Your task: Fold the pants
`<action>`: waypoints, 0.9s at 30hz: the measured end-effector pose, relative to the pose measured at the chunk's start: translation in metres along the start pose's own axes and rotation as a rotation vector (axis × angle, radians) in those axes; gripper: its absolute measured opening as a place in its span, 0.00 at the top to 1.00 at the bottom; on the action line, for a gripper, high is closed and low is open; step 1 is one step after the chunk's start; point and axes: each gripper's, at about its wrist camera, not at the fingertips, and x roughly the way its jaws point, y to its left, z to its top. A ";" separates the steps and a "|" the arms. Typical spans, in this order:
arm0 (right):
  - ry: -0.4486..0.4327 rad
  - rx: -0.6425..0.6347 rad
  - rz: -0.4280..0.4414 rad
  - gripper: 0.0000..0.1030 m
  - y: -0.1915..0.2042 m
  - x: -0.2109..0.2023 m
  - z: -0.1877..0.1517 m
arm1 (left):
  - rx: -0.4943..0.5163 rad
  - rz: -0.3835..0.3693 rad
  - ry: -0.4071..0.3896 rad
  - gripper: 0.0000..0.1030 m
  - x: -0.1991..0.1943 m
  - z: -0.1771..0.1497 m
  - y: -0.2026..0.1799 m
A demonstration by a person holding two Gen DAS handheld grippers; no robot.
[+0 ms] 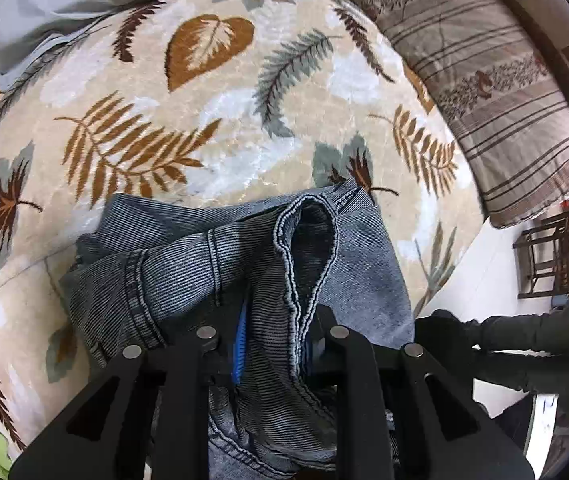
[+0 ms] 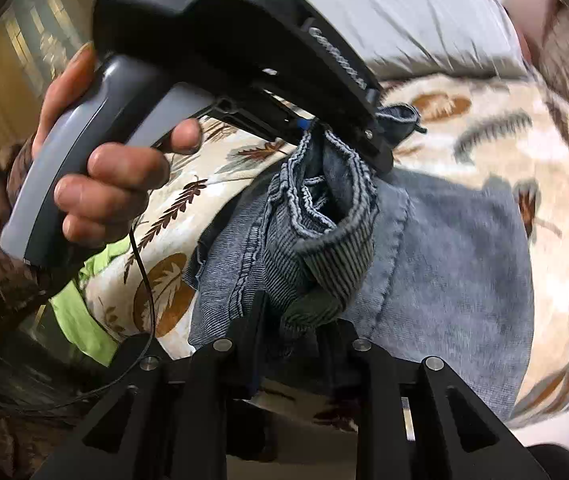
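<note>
Denim bunched thick in both tools, left tool point(image 1: 272, 344) and right tool point(image 2: 290, 332) each nearly closed on the pants' point(image 1: 188, 256) hem above the bed point(image 1: 156, 80), could slip a layer free or land creased if lowered unevenly
</note>
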 end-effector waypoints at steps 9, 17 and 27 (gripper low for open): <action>0.040 0.199 0.084 0.67 -0.047 0.001 -0.009 | 0.078 0.130 0.046 0.73 0.031 0.007 -0.031; 0.035 0.343 0.111 0.62 -0.089 -0.013 -0.024 | 0.158 0.199 0.084 0.55 0.041 0.012 -0.056; -0.072 0.437 0.197 0.41 -0.129 -0.044 -0.037 | 0.397 0.163 0.070 0.31 -0.016 0.026 -0.056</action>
